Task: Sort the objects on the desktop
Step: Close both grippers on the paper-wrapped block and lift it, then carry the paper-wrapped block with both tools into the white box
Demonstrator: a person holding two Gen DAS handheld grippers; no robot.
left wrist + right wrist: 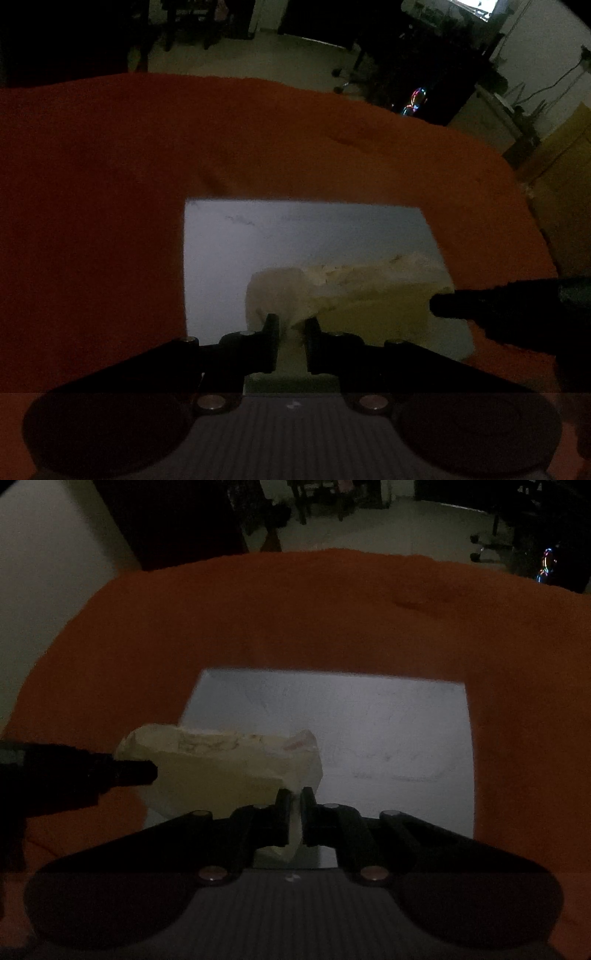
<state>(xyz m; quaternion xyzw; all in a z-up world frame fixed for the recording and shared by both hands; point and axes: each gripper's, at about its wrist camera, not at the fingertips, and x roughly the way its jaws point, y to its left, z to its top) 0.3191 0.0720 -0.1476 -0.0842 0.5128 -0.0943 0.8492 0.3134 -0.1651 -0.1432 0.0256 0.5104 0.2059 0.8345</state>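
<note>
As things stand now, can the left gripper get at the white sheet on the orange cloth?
Probably not: the left gripper is shut on the crumpled paper, which hangs over the white sheet; the right gripper pinches the same paper.

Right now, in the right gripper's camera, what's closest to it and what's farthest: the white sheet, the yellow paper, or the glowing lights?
1. Yellow paper: pinched in the right gripper.
2. White sheet: just behind, on the orange cloth.
3. Glowing lights: far off, top right, past the cloth.
</note>
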